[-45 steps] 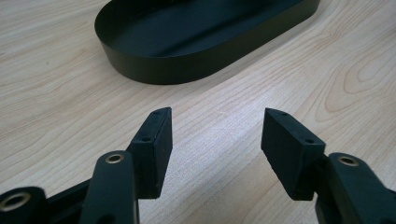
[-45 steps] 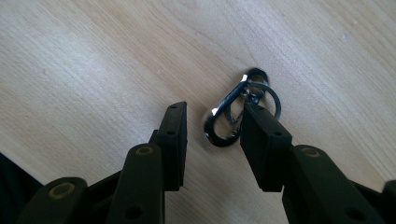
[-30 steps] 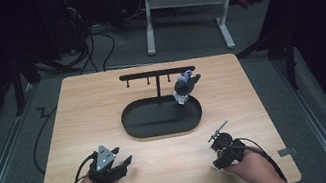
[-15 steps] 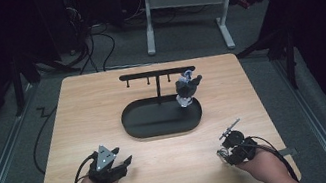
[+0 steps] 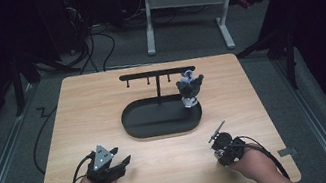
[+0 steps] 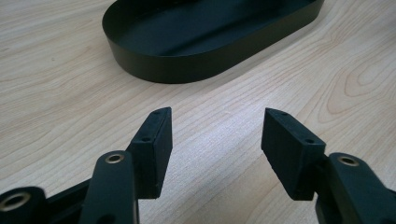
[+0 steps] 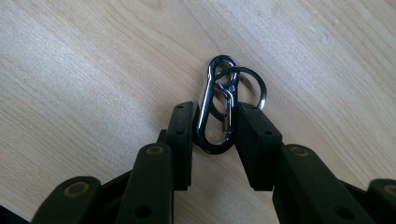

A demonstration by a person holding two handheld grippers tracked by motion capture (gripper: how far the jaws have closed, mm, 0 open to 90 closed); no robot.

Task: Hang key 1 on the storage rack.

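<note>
Right gripper [image 7: 212,123] down at near right of table [image 5: 101,97], jaws just been closing, carabiner [image 7: 215,112] between them. Left pad appears to touch the clip's spine, right pad against or a hair off the gate side; counts as pinched but barely seated. Key ring [image 7: 243,86] threaded through the clip's top, sticking out past the fingertips, lying flat on the wood. In high view same gripper [image 5: 223,148] in hand, far from black oval tray [image 5: 162,124] and its hook stand [image 5: 155,75], where a small figure keychain [image 5: 189,87] already hangs.

Left gripper [image 6: 215,140] parked at near left, jaws wide apart, holding nothing, tray rim [image 6: 187,70] just ahead.

Risks, judged:
- smooth rounded metal, thin grip: could squirt out sideways or pivot between pads on lift
- pad pressing on gate: may spring it open, ring slips off
- clip flat on wood: fingertips may scrape table, grip ends too shallow
- dangling ring swings, could snag when aiming for a hook
</note>
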